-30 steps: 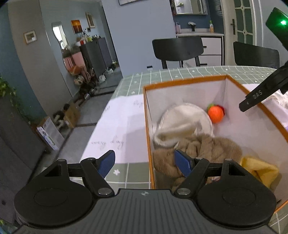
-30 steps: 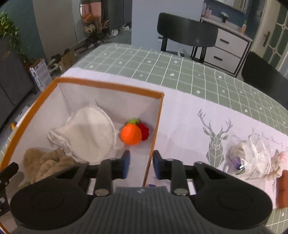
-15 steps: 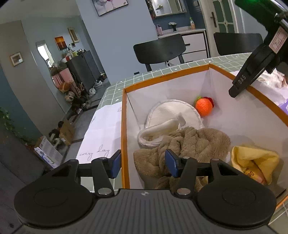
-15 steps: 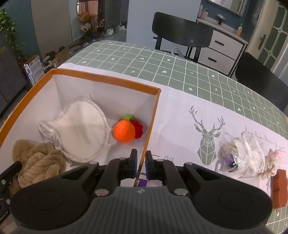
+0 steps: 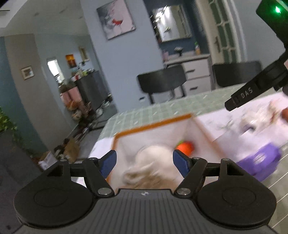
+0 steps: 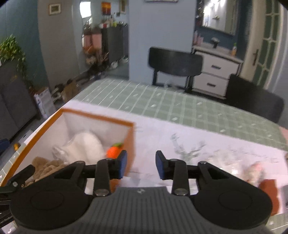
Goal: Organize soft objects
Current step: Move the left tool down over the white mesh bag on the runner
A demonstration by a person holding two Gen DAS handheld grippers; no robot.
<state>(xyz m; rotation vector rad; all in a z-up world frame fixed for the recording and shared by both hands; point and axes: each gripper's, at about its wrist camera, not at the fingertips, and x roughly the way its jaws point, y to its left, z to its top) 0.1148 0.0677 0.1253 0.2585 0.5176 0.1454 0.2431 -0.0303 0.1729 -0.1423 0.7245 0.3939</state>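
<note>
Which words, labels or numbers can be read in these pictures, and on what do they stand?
"DAS": on the black finger of the right gripper, seen from the left wrist.
Round emblem on each gripper body: a logo, no letters readable.
Print on the white table mat: too blurred to read.

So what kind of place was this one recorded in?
Most likely a home's dining area. A table with a green checked cloth has black chairs pulled up to it, a white drawer cabinet stands under a wall mirror, and framed pictures hang on the blue-grey walls.
</note>
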